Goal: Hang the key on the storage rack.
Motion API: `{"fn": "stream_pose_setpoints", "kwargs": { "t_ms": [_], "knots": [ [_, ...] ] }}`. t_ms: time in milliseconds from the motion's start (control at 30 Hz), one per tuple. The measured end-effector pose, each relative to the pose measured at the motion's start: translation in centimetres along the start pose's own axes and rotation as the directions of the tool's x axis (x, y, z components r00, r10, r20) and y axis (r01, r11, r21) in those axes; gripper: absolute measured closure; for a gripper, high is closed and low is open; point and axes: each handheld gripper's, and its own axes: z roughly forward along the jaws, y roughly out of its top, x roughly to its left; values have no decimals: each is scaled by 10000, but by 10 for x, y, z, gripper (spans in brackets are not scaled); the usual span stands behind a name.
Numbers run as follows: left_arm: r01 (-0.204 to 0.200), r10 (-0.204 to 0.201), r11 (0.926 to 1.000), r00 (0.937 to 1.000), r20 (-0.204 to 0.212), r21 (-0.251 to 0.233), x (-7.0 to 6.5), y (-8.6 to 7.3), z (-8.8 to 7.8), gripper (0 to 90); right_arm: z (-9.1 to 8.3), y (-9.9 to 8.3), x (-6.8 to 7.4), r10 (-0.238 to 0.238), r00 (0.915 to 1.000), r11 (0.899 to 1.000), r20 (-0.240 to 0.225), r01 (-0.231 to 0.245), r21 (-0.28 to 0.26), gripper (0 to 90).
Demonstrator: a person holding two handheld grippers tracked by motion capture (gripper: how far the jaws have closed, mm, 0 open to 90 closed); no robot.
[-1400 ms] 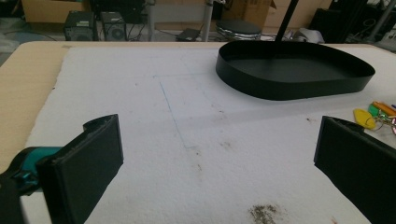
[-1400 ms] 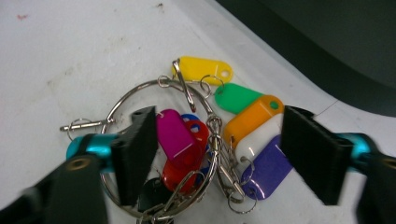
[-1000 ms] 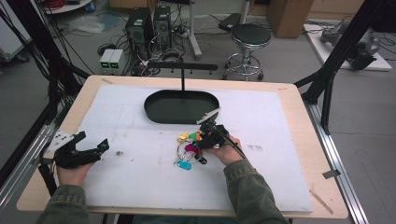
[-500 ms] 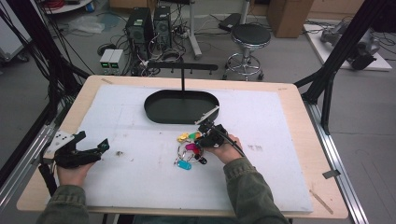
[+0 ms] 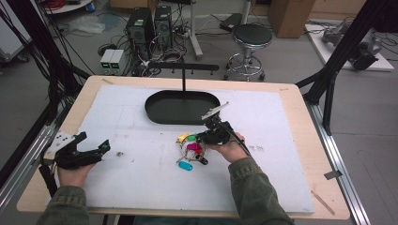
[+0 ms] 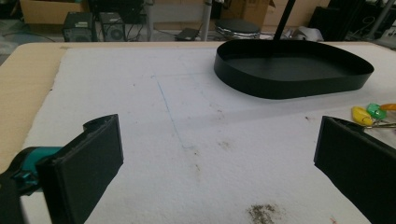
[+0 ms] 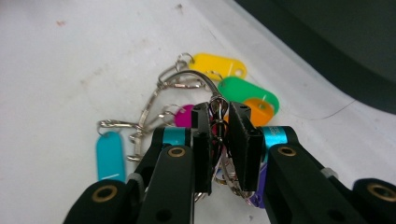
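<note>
Right gripper (image 7: pixel 219 116) is clamped on the wire ring of the key bunch (image 5: pixel 190 147); its jaws have just been closing, and the ring sits pinched between the pads in the right gripper view. The bunch lies on the white mat (image 5: pixel 141 187) near the middle of the tabletop (image 5: pixel 300 98), just in front of the black tray (image 5: pixel 155 110). Tags fan out from the ring: yellow tag (image 7: pixel 219 65), green tag (image 7: pixel 243 91), orange tag (image 7: pixel 259 109), magenta tag (image 7: pixel 184 116), blue tag (image 7: pixel 109 154). Left gripper (image 5: pixel 96 151) rests near the tabletop's left edge, well apart from the bunch, jaws wide apart with nothing between them. The tray has an upright post (image 5: pixel 183 84) at its far side.
</note>
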Motion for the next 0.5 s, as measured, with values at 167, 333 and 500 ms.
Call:
{"fn": "stream_pose_setpoints", "kwargs": {
  "t_ms": [167, 333, 500],
  "knots": [
    [9, -9, 10000, 10000, -3, -5, 0, 0, 0, 17, -15, 8, 5, -220, 9996, 9994, 158, 224, -255, 799],
    [19, -19, 10000, 10000, -2, -6, 1, 0, 0, 18, -28, 14, 6, -348, 9988, 9980, 346, 366, -523, 799],
    [10, -10, 10000, 10000, -73, -48, 1, 0, -1, 17, -42, 22, 7, -333, 9983, 9958, 480, 372, -838, 799]
  ]
}}
